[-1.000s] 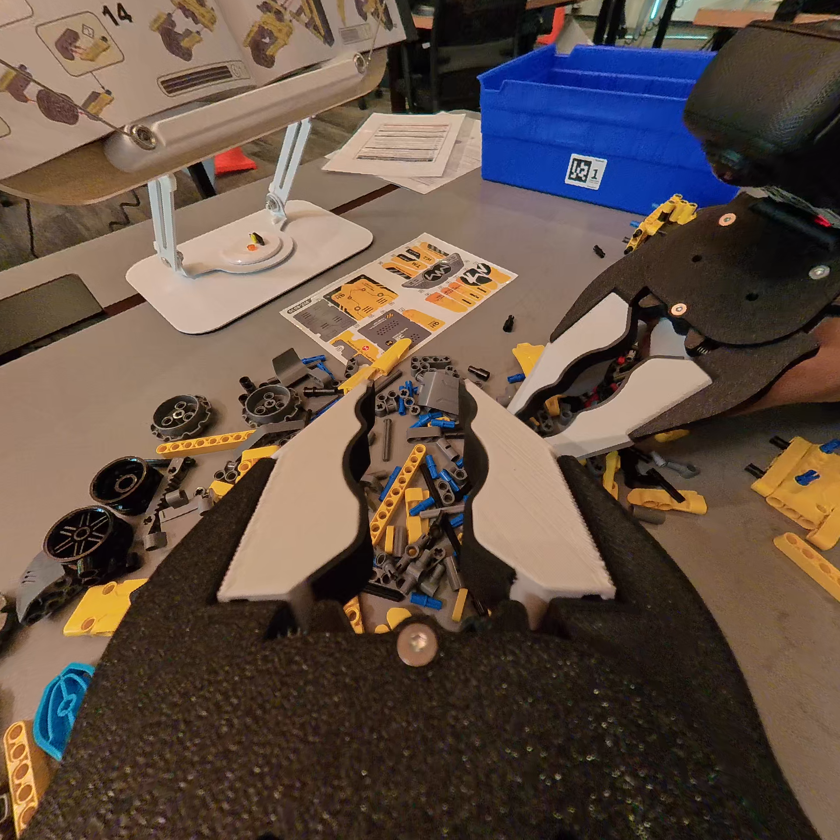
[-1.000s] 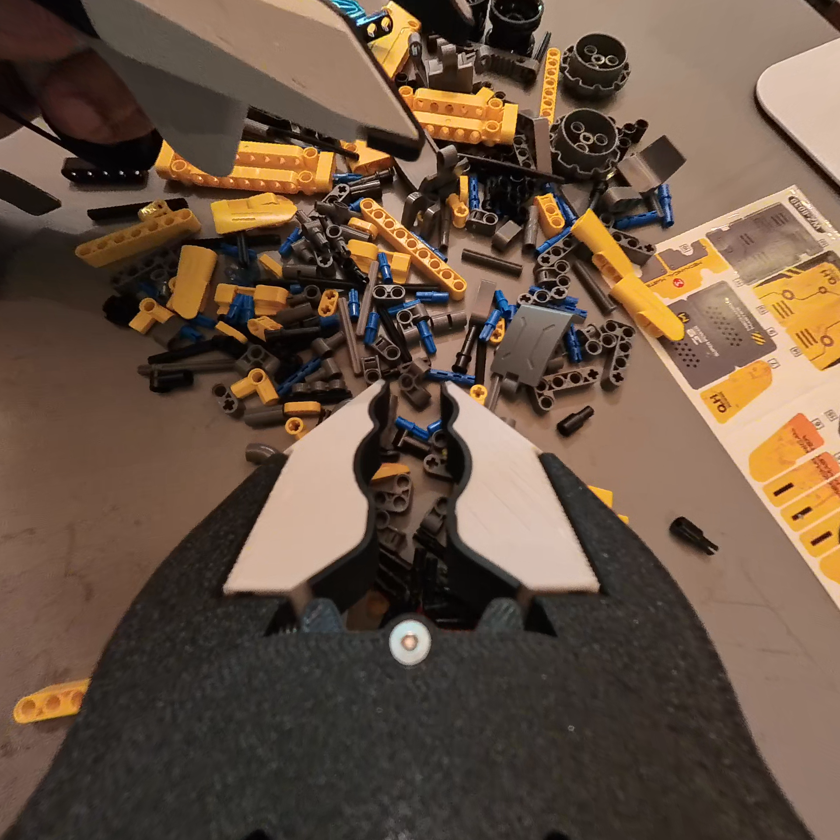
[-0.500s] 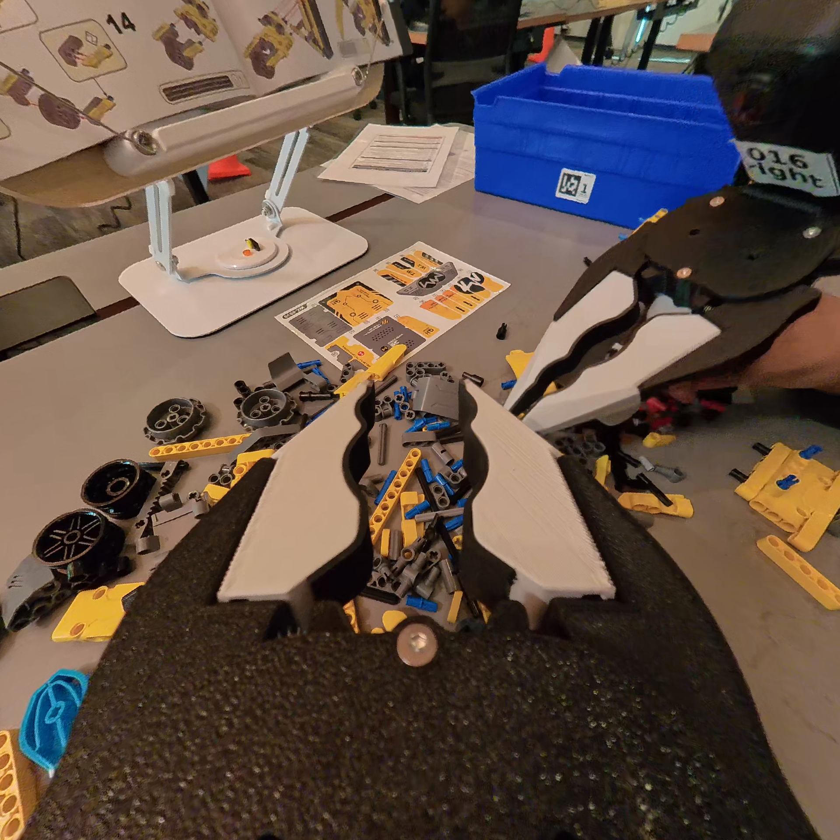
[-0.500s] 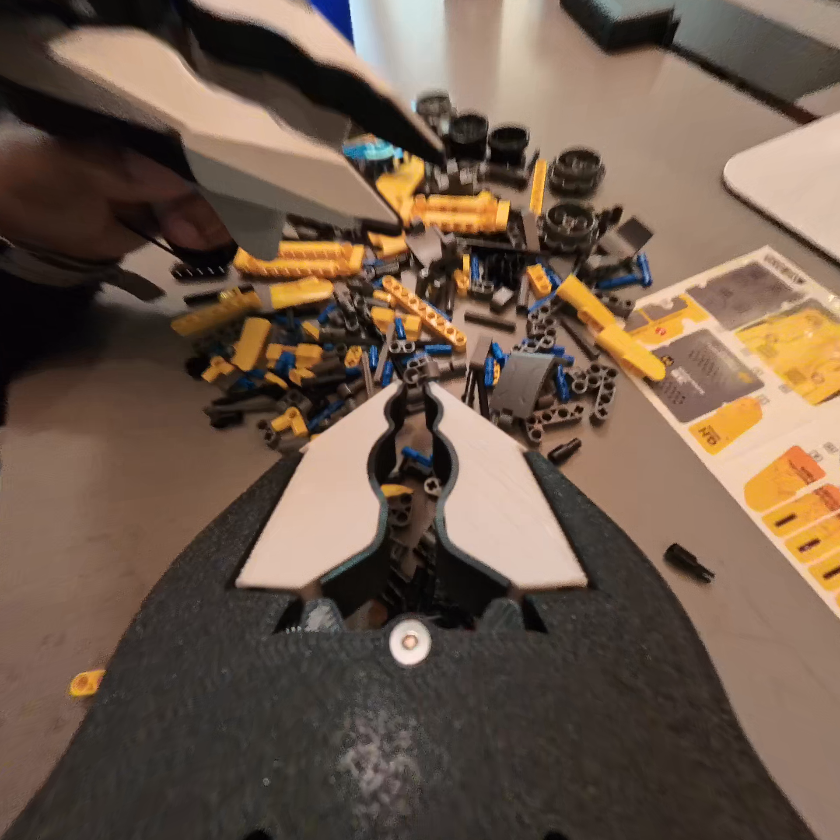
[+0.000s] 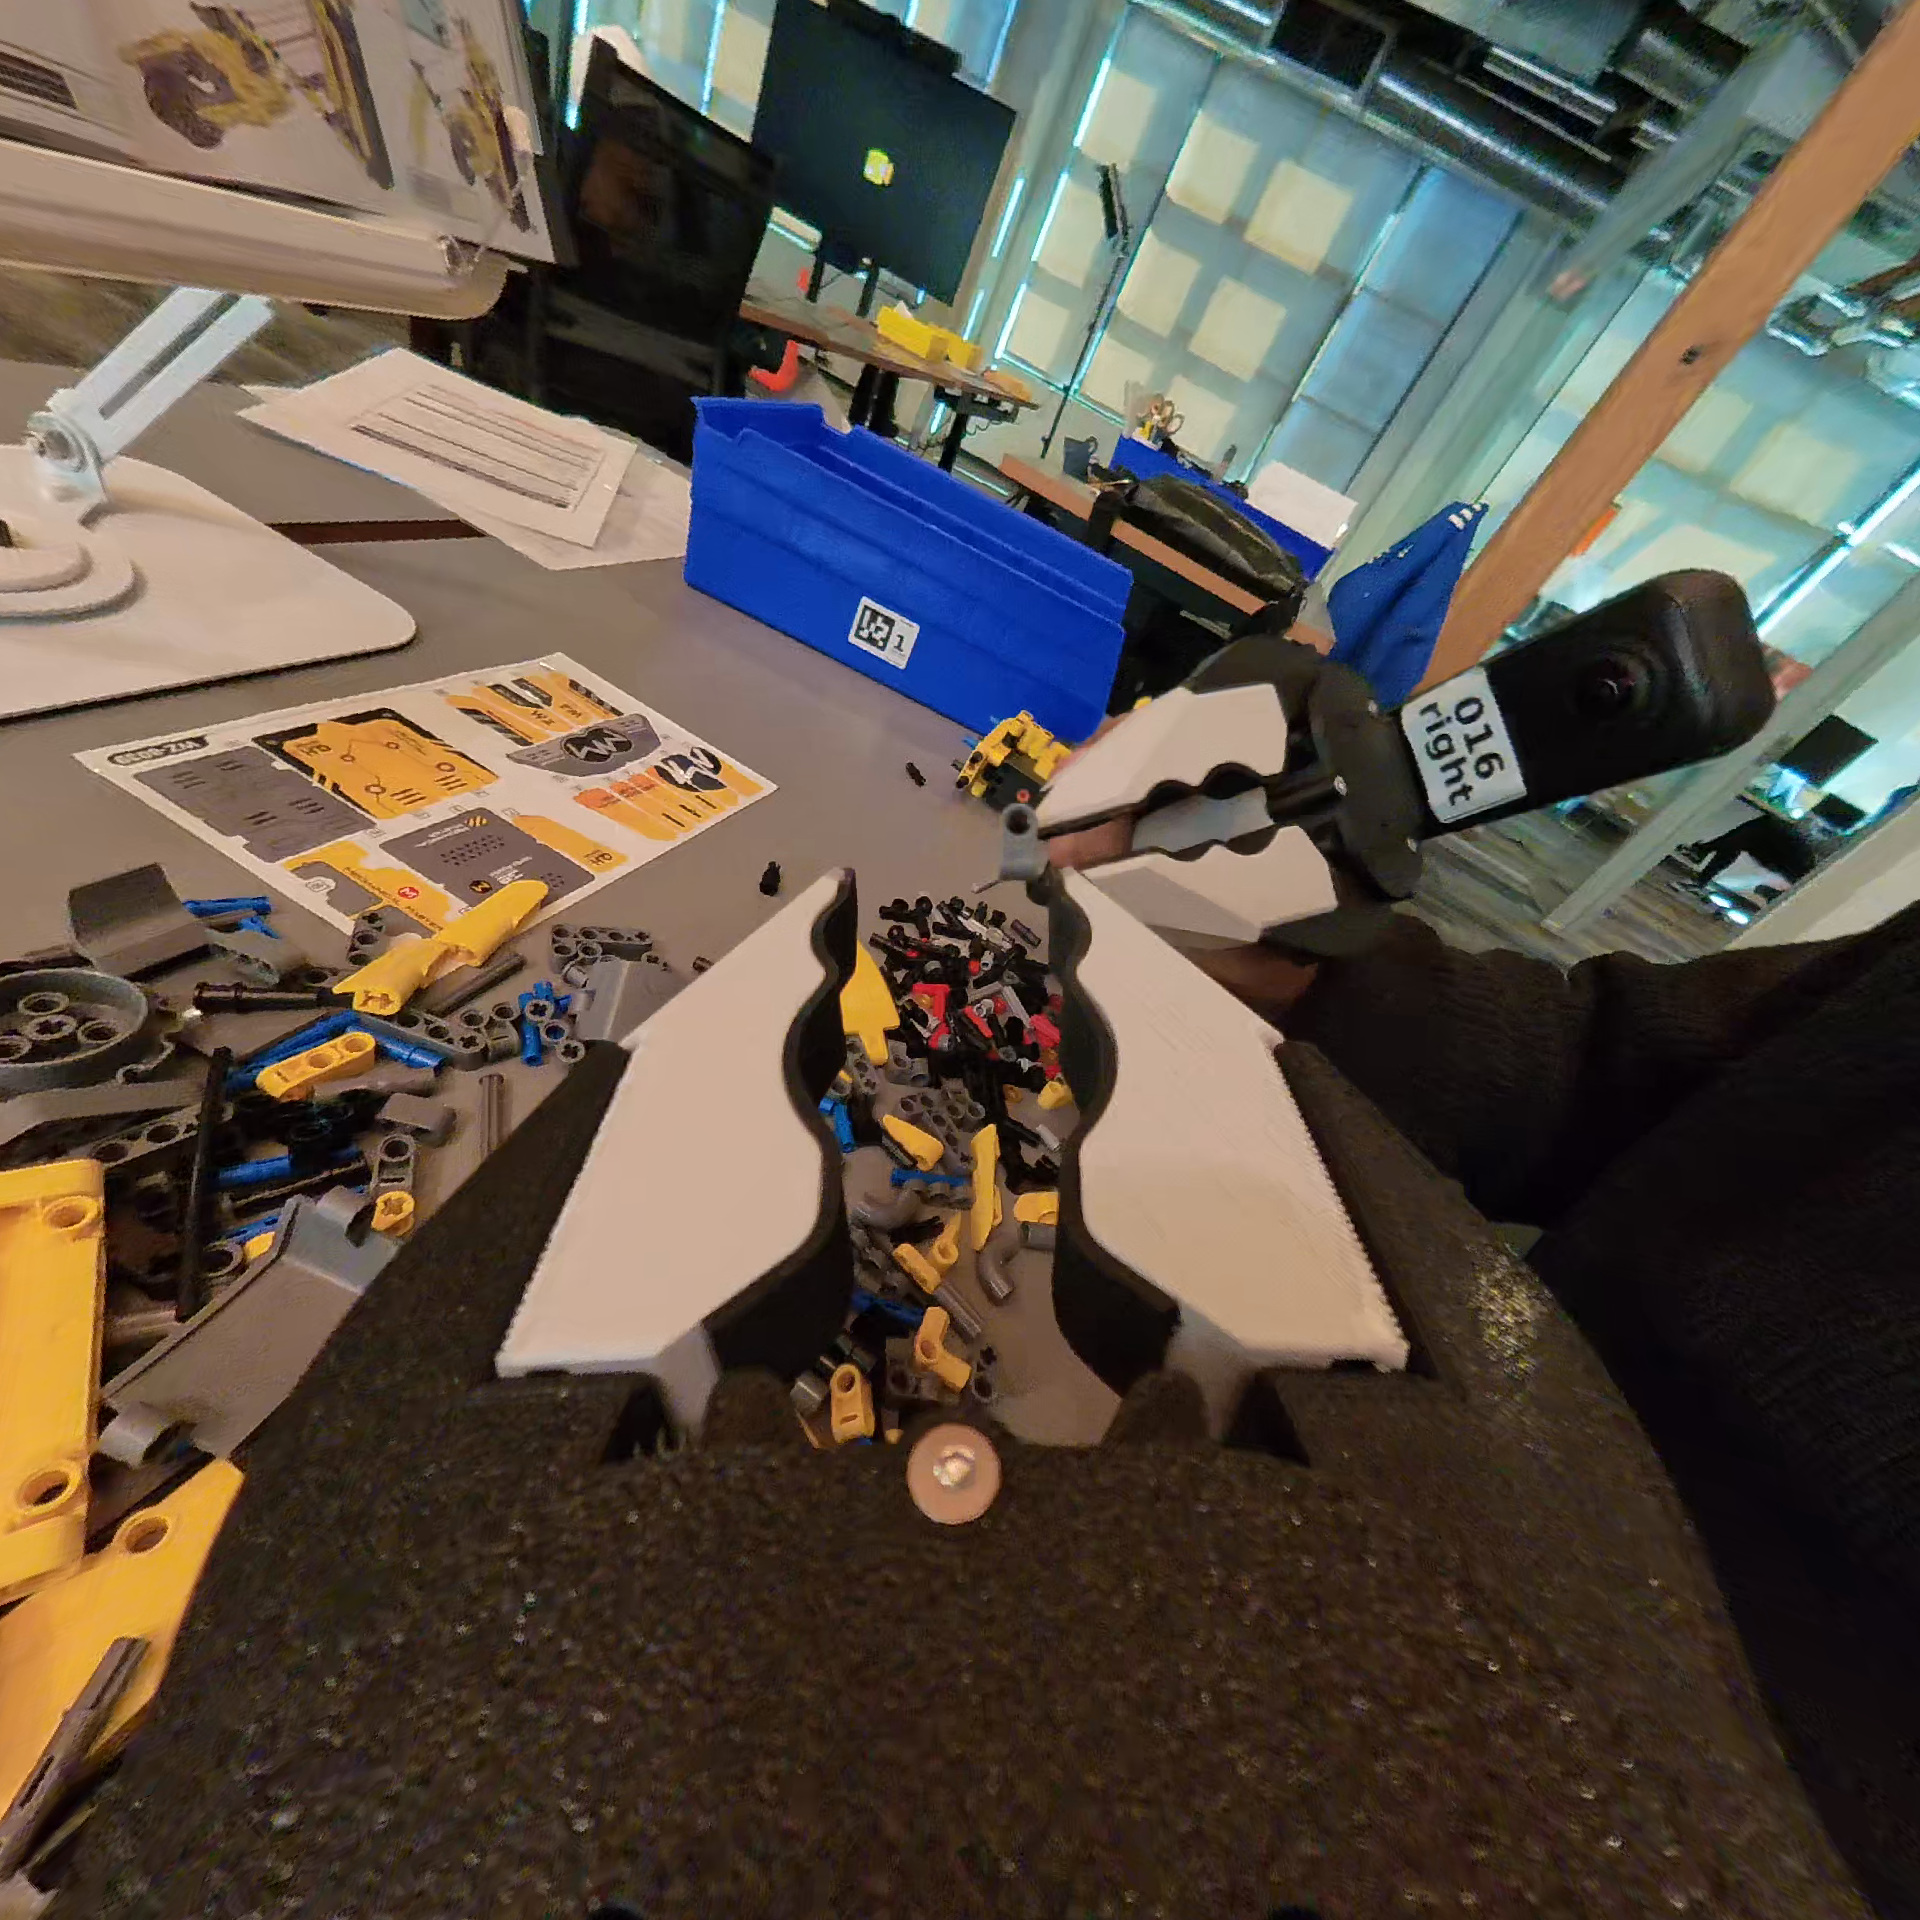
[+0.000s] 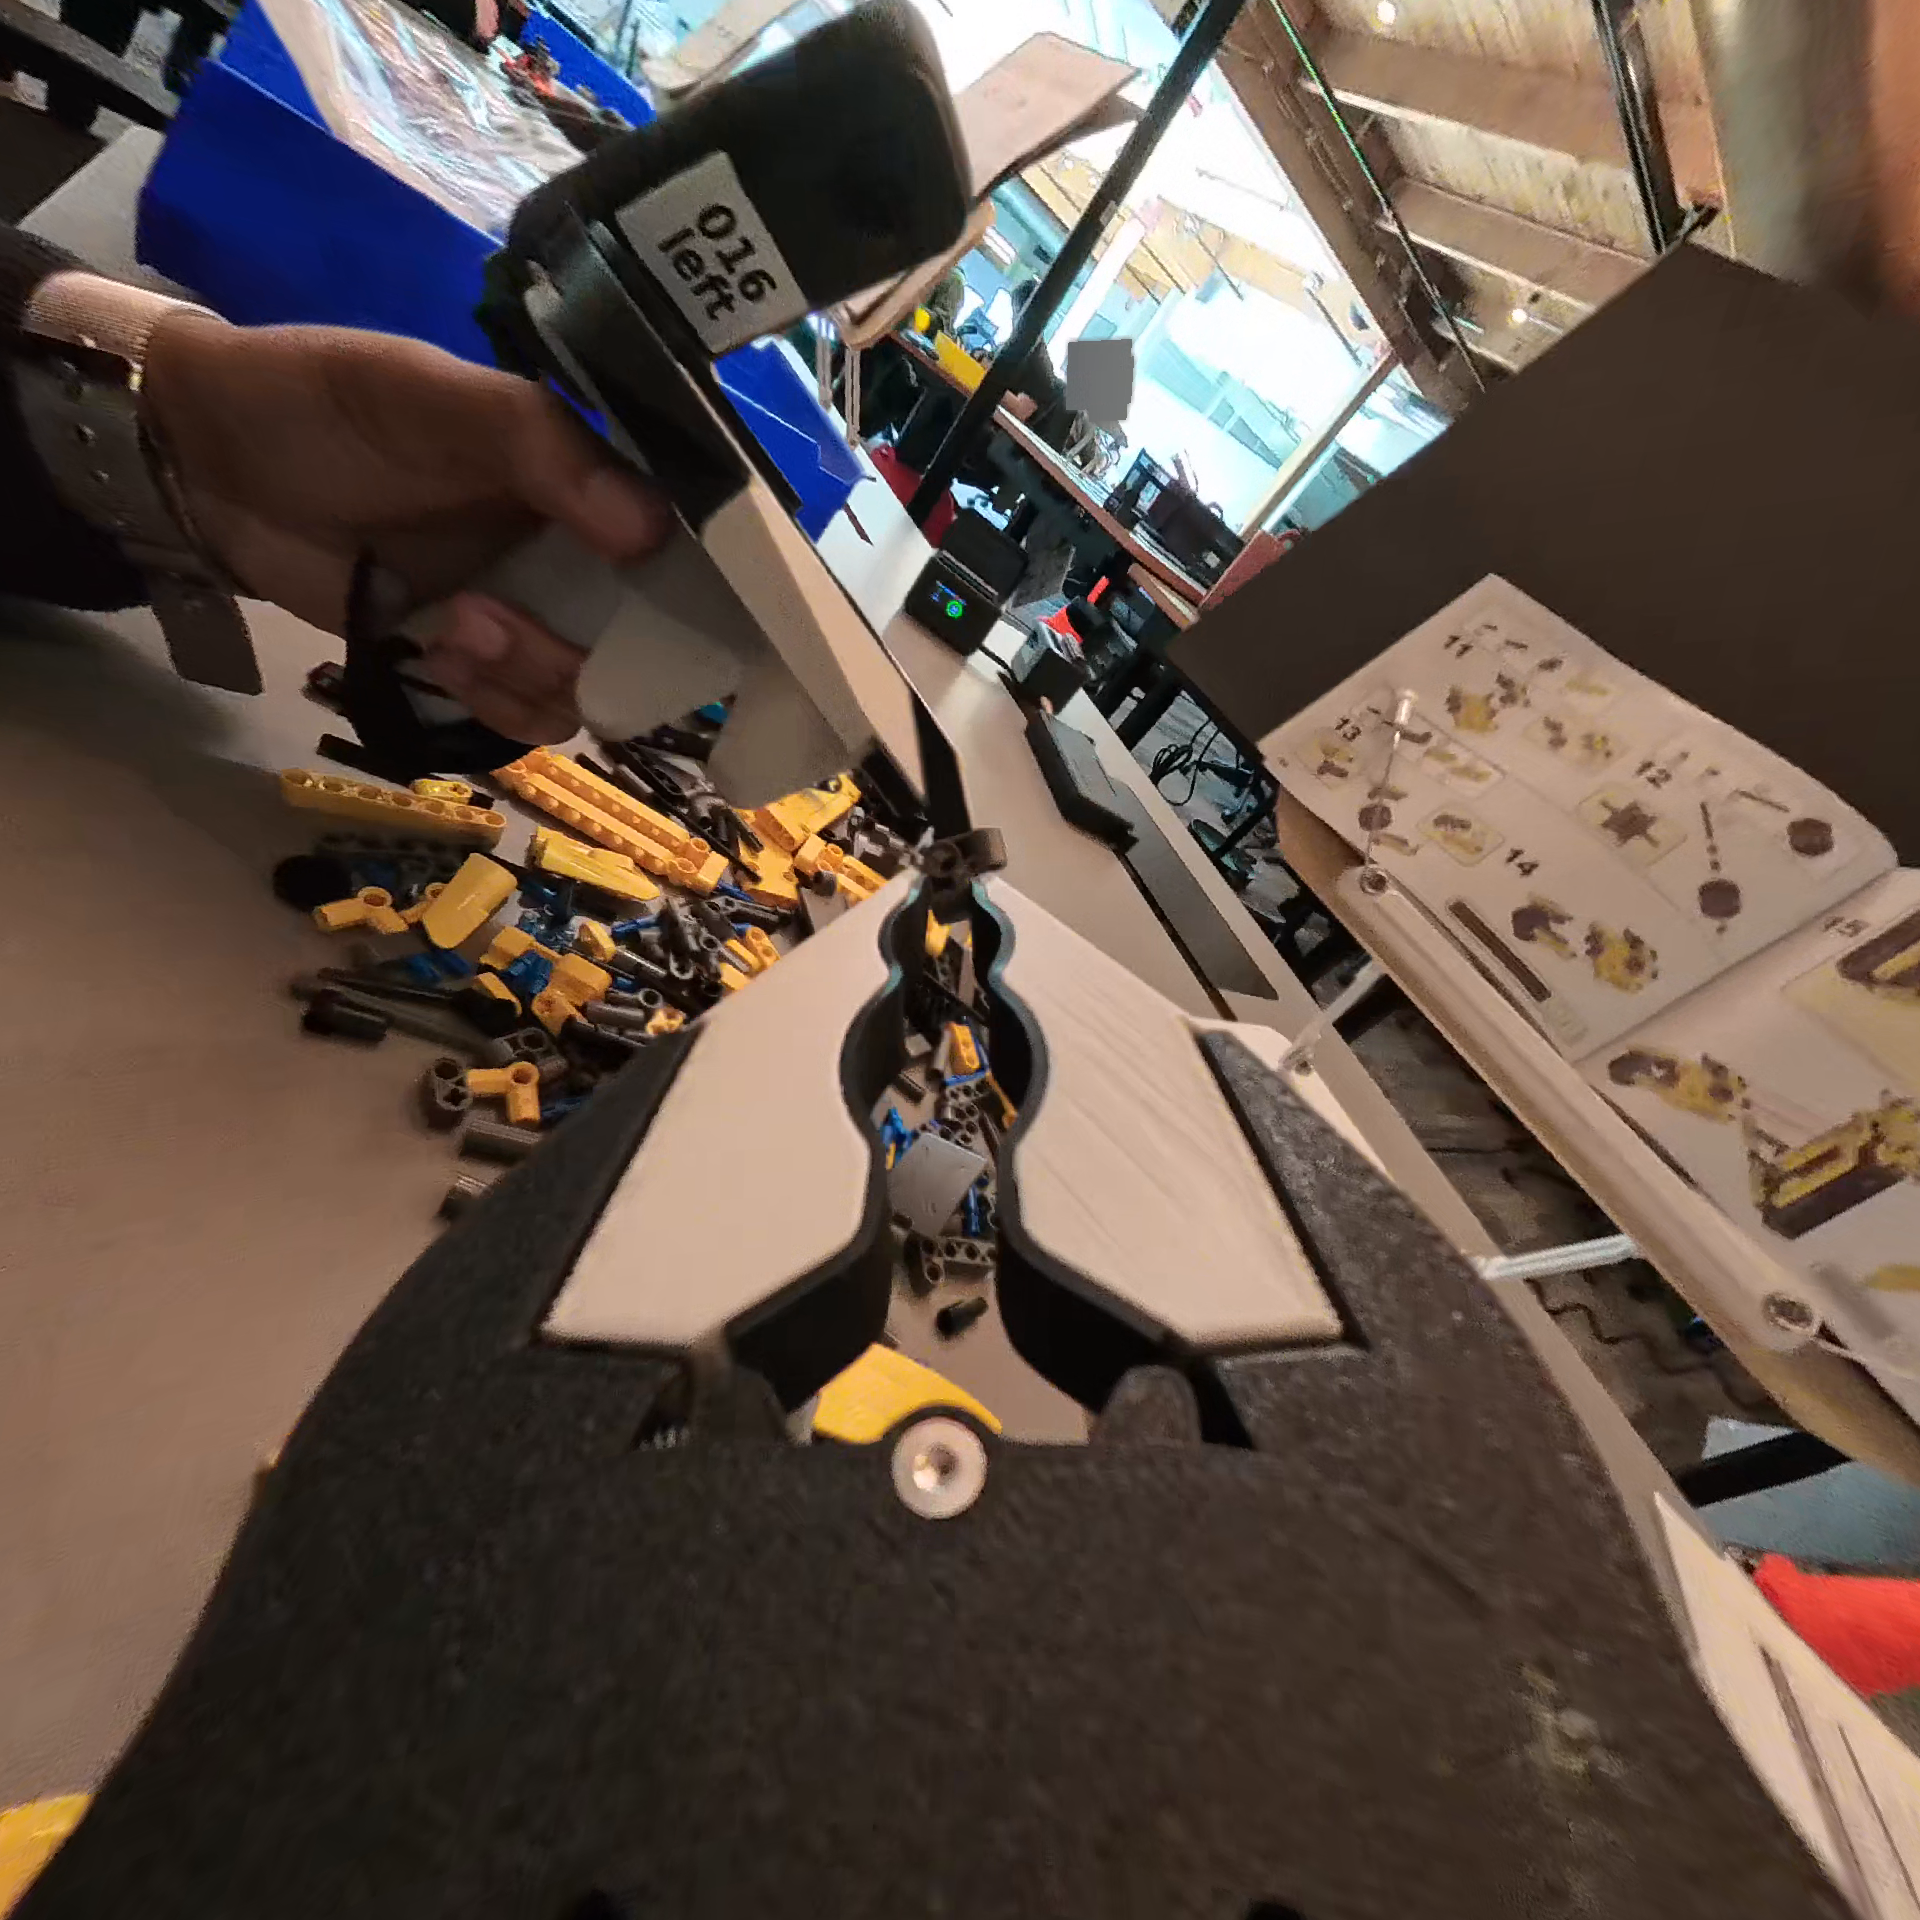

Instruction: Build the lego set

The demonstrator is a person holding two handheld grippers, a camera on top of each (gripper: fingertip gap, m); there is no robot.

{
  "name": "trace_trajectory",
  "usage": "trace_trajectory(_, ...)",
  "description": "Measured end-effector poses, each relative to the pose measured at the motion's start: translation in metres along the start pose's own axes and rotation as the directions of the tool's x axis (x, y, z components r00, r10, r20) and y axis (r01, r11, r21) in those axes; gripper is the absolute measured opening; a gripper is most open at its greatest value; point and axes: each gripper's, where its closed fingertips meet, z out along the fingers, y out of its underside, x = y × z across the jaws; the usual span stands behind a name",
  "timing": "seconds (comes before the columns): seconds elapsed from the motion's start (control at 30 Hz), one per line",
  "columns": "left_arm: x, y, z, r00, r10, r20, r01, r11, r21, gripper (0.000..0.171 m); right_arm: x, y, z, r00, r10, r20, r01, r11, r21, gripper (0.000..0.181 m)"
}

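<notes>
A heap of small yellow, blue, grey, black and red building parts (image 5: 935, 1049) lies on the grey table (image 5: 644, 623). My left gripper (image 5: 954, 894) is open and empty, held above the heap. My right gripper (image 6: 940, 883) is shut on a small grey connector piece (image 6: 956, 854) and holds it in the air above the heap. In the left wrist view the right gripper (image 5: 1049, 831) and its grey piece (image 5: 1016, 831) hang just beyond my left fingertips. In the right wrist view the left gripper (image 6: 935, 769), held by a hand (image 6: 364, 488), points its tip close to the piece.
A blue bin (image 5: 904, 582) stands at the back of the table. A sticker sheet (image 5: 416, 769) lies left of it. An open instruction booklet (image 6: 1558, 831) rests on a white stand (image 5: 156, 623). Grey wheels (image 5: 52, 1029) and long yellow beams (image 6: 613, 810) lie around the heap. My left and right fingertips are right by each other.
My right gripper has shut on the small grey piece and lifted it out of the heap, tilting upward. My left gripper has swung right and up toward it, still open.
</notes>
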Motion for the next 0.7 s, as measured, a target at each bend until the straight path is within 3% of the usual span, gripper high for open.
trace_trajectory(0.2,0.010,-0.004,-0.001,0.997,-0.029,-0.076,0.030,0.999,0.023,0.036,-0.004,-0.004,0.000,0.999,-0.035,-0.006,0.035,0.999,0.002,0.007)
trace_trajectory(0.7,0.012,0.006,0.004,0.997,-0.009,-0.074,0.007,0.999,-0.037,0.032,-0.007,-0.006,0.000,0.999,-0.050,-0.002,0.050,0.999,-0.004,0.007)
